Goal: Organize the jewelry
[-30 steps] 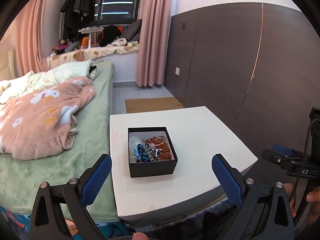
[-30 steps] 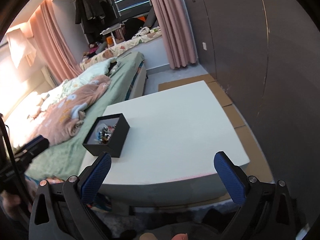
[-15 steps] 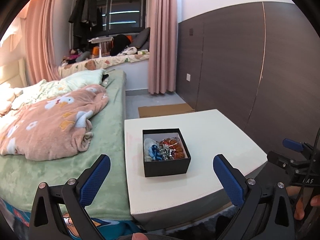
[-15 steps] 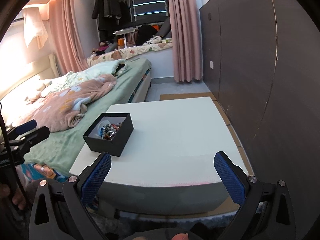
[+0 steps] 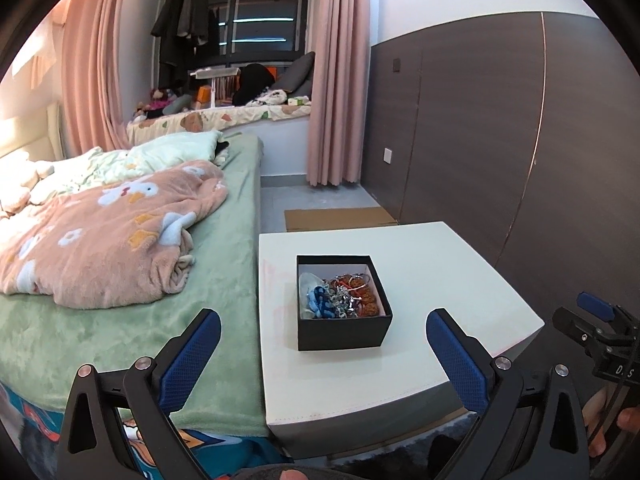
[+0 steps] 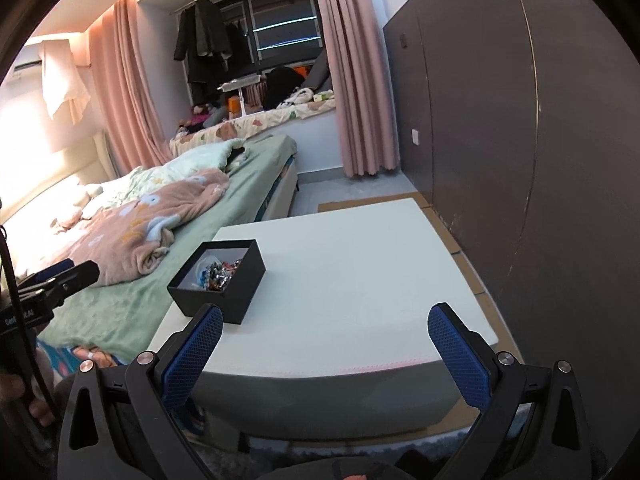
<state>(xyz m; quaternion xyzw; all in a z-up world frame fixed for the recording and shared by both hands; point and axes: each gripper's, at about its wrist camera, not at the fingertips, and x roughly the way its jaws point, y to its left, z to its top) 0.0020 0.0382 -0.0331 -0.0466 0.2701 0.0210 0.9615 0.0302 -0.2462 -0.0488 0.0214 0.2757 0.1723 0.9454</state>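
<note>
Left gripper [image 5: 323, 344] and right gripper [image 6: 325, 338], jaws spread wide and empty, held short of the white table [image 5: 460, 280]. Black box [image 5: 343, 322] of tangled jewelry [image 5: 340, 296] sits near the table's bed-side edge; a snagged pull could drag the box off.

Two handheld grippers, black frames, blue pads

Left gripper [image 5: 323, 354]: black angular arms, triangular cutouts, silver screws at 7 and 5 o'clock, blue cross-hatched pads [image 5: 188, 360]. Right gripper [image 6: 325, 356]: same build, same blue textured pads [image 6: 458, 354], silver screws. From the left view, it shows at 4 o'clock with white "D.S" lettering, blue tip, black cable. White partial lettering on the left gripper's body at 9 o'clock in right view, black cable beside.
</note>
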